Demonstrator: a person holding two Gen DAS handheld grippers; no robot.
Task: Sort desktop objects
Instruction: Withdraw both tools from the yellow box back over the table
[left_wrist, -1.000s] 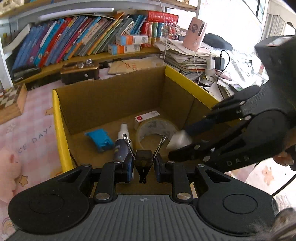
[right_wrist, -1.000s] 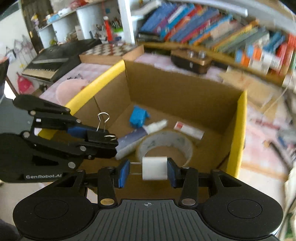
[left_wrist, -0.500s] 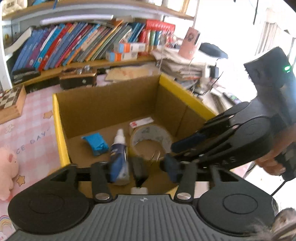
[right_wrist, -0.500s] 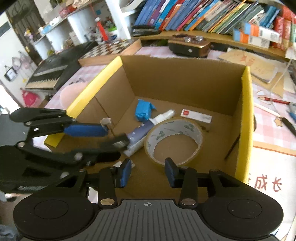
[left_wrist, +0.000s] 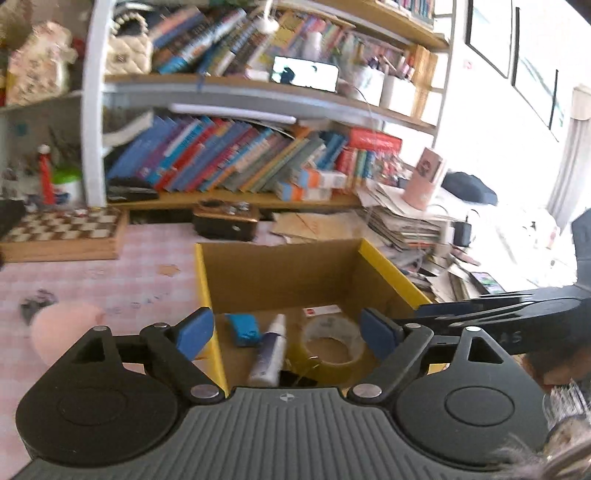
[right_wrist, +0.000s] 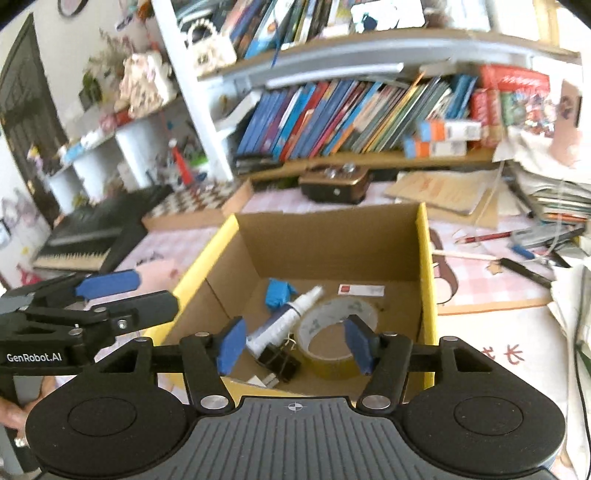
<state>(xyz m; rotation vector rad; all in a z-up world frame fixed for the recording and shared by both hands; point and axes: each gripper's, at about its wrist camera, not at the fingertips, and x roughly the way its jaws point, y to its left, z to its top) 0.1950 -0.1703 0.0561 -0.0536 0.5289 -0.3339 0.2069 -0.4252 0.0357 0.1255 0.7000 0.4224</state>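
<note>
A yellow-rimmed cardboard box (right_wrist: 424, 258) holds a tape roll (right_wrist: 334, 352), a white-capped bottle (right_wrist: 291, 314), a blue crumpled item (right_wrist: 279, 291), a small white-and-red card (right_wrist: 360, 290), a black binder clip (right_wrist: 279, 360) and a small white block (right_wrist: 264, 380). The box (left_wrist: 207, 295) also shows in the left wrist view with the tape roll (left_wrist: 328, 345) and bottle (left_wrist: 269, 350). My left gripper (left_wrist: 286, 332) is open and empty above the box's near edge. My right gripper (right_wrist: 293, 345) is open and empty above the box.
A chessboard (left_wrist: 62, 232), a brown device (left_wrist: 225, 221) and a pink round item (left_wrist: 62, 332) lie on the pink checked cloth left of and behind the box. Stacked papers (left_wrist: 406, 225) and pens (right_wrist: 484, 238) crowd the right. Bookshelves (left_wrist: 229, 158) stand behind.
Both grippers opened and rose away from the box. The binder clip left my left gripper and the white block left my right gripper; both now lie in the box.
</note>
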